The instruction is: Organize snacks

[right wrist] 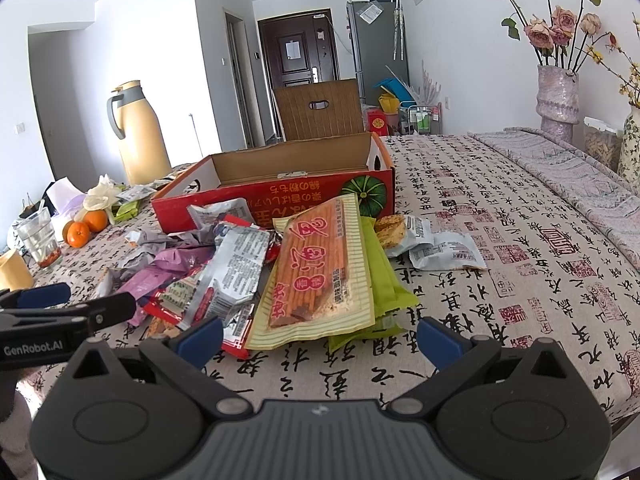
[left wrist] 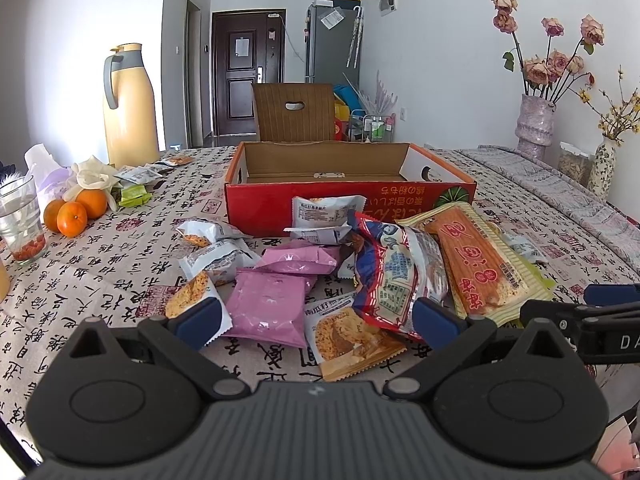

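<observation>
I am holding my left gripper and right gripper spread wide and gripping nothing, both hovering just before the snack pile lying against the near wall of the open red box, oranges sitting well left.

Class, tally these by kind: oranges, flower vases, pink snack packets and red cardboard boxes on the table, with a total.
Round oranges: 3
Flower vases: 2
Pink foil snack packets: 2
Open red cardboard boxes: 1
Total: 8
</observation>
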Demonstrator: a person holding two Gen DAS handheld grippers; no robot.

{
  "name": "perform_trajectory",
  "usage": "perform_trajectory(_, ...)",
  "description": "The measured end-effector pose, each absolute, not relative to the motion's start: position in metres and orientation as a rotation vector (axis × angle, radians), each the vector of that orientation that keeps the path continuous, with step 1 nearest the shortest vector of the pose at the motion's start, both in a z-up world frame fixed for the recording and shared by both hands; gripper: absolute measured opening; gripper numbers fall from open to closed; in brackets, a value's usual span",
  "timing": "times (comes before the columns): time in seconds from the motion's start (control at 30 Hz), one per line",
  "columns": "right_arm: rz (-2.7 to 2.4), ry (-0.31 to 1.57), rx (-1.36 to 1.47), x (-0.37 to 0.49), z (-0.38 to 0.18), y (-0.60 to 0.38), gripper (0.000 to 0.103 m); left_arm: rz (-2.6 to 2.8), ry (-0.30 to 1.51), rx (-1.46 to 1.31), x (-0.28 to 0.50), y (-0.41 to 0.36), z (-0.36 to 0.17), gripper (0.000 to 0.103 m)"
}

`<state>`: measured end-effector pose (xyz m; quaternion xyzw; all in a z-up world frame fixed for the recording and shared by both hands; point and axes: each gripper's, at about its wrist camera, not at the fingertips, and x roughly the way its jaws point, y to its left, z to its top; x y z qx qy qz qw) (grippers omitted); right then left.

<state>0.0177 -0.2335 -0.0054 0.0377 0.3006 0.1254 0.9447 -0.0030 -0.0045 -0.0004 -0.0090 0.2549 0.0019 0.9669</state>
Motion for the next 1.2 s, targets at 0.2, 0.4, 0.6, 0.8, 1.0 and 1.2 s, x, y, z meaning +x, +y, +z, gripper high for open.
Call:
perform_trajectory(0.2,0.258,0.615,0.077,0.0177,-0.0074,-0.232,0.103,0.004,0.516,-0.018,-0.0029,-0.0046,-0.0004,0.103)
perform_trajectory(0.4,0.257,0.614,0.077,0.0174,-0.0074,-0.232,0.103,0.004,0.515,-0.018,-0.0034,-0.0046,0.0,0.103)
perform_trajectory(0.6,0.258,0.615,0.077,0.0174,-0.0076,-0.232,0.103,0.004,0.516,-0.019,-0.0032,-0.0045,0.0,0.103)
perform_trajectory(0.8,0.258,0.616,0.078,0.0174,-0.0077,-0.232,0.103,0.004,0.516,-0.019,-0.0035,-0.0046,-0.0001,0.103)
perform_trajectory(1.0,0.255,0.624,0.08,0.0196,-0.0105,-0.2332,0.103,0.005,0.52,-0.017,-0.0033,-0.0046,-0.001,0.103)
perform_trajectory(1.2,0.243,0.611,0.08,0.0238,-0.0096,-0.2351,0.103,0.0,0.524,-0.015,0.0024,-0.0055,-0.0014,0.103)
